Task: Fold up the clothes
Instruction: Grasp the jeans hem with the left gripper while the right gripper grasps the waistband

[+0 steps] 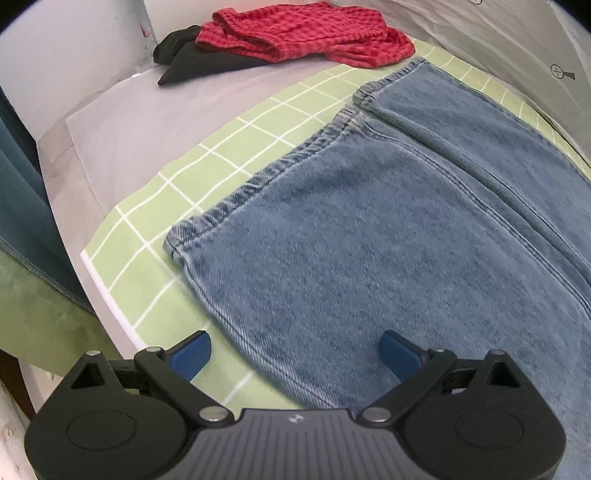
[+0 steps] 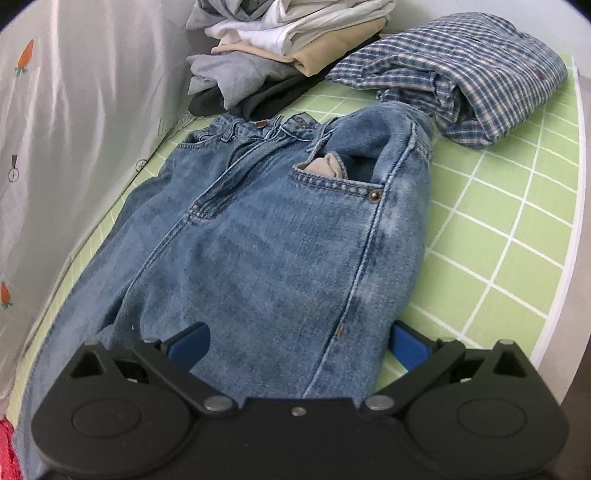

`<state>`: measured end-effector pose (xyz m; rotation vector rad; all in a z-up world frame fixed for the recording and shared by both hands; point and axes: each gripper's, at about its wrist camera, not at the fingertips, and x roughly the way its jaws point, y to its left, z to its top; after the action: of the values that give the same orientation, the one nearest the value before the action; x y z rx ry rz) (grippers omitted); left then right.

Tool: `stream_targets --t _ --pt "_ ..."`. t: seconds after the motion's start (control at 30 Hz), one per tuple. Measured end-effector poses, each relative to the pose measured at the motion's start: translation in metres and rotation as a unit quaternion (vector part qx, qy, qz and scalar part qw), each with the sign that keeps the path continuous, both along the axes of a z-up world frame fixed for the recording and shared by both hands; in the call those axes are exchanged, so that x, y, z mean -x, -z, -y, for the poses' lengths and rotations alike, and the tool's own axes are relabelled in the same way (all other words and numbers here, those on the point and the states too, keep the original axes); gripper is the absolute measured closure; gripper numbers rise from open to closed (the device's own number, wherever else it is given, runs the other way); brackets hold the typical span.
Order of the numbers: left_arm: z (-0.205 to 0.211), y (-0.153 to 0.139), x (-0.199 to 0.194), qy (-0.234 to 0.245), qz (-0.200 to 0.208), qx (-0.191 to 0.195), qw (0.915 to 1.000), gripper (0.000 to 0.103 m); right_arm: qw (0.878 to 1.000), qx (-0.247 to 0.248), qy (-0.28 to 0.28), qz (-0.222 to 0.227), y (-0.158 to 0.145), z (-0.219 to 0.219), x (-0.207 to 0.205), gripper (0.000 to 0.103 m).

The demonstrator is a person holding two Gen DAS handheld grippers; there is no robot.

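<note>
Left wrist view: my left gripper (image 1: 295, 354) hangs over the lower legs of the jeans (image 1: 388, 240), fingers (image 1: 190, 354) spread wide with nothing between them. One blue pad sits over the green checked mat (image 1: 207, 177); the other is over denim. I cannot tell whether either pad touches the cloth.

The jeans lie flat on the mat, legs side by side, both hems (image 1: 280, 166) at the far end of the denim in this view. Beyond the mat, a red knit garment (image 1: 306, 33) lies crumpled, partly on a black garment (image 1: 199, 61). Both rest on the grey surface (image 1: 147, 122). A grey liner (image 1: 517, 48) with small printed marks rises behind the jeans.

Right wrist view: my right gripper (image 2: 299, 345) is over the thigh area of the jeans (image 2: 277, 240), fingers (image 2: 188, 345) also wide apart and holding nothing. The right pad is just past the side edge of the denim, over the mat (image 2: 498, 229).

The waistband (image 2: 258, 125) is at the far end, button visible. One front pocket (image 2: 332, 170) gapes, pale lining showing. Next to the waistband lies a crumpled blue plaid shirt (image 2: 461, 77). Behind it sits a stack of folded clothes (image 2: 280, 44), white, beige, grey and black.
</note>
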<state>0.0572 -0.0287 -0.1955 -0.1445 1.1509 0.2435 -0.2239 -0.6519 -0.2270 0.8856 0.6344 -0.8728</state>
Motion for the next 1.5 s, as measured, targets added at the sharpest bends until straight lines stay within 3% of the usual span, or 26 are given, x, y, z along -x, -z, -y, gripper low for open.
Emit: stream_targets --t 0.3,0.53,0.63,0.7,0.73,0.77,0.87,0.97,1.1,1.27,1.5 --pt "-0.006 0.003 -0.012 -0.004 0.007 0.004 1.0000 0.000 0.999 0.020 -0.012 -0.035 -0.001 -0.005 -0.011 0.000" --pt "-0.012 0.004 -0.019 -0.015 0.023 0.001 0.9996 0.001 0.999 0.029 0.014 -0.017 0.000 0.000 -0.009 0.000" --pt "-0.008 -0.003 -0.018 0.000 0.050 -0.008 0.9987 0.031 0.999 0.028 0.001 -0.038 -0.002 0.003 -0.016 0.000" --pt "-0.001 -0.008 -0.019 0.024 0.056 -0.018 0.9980 0.071 0.997 0.039 -0.008 -0.065 -0.004 0.002 -0.021 0.012" --pt "0.003 -0.010 -0.020 0.033 0.056 -0.029 0.9975 0.084 0.995 0.054 -0.013 -0.085 -0.006 -0.001 -0.024 0.035" --pt "0.007 -0.011 -0.022 0.042 0.050 -0.046 0.9968 0.092 0.993 0.065 -0.015 -0.101 -0.007 -0.002 -0.024 0.052" --pt "0.012 -0.013 -0.022 0.051 0.046 -0.060 0.9958 0.093 0.996 0.048 0.007 -0.072 -0.008 0.001 -0.009 0.075" --pt "0.009 -0.023 -0.018 0.040 0.052 -0.052 0.9965 0.093 0.999 0.015 0.043 -0.019 -0.009 0.008 0.012 0.085" --pt "0.000 -0.056 -0.008 0.016 0.083 -0.023 0.9961 0.094 0.998 0.044 0.046 0.011 -0.038 0.001 0.023 0.089" --pt "0.003 -0.119 -0.003 0.002 0.159 -0.016 0.9871 0.094 0.992 0.111 0.032 0.053 -0.094 -0.008 0.015 0.090" --pt "0.001 -0.117 -0.009 -0.030 0.155 0.014 0.9874 0.094 0.989 0.135 0.029 0.050 -0.099 -0.002 -0.005 0.090"
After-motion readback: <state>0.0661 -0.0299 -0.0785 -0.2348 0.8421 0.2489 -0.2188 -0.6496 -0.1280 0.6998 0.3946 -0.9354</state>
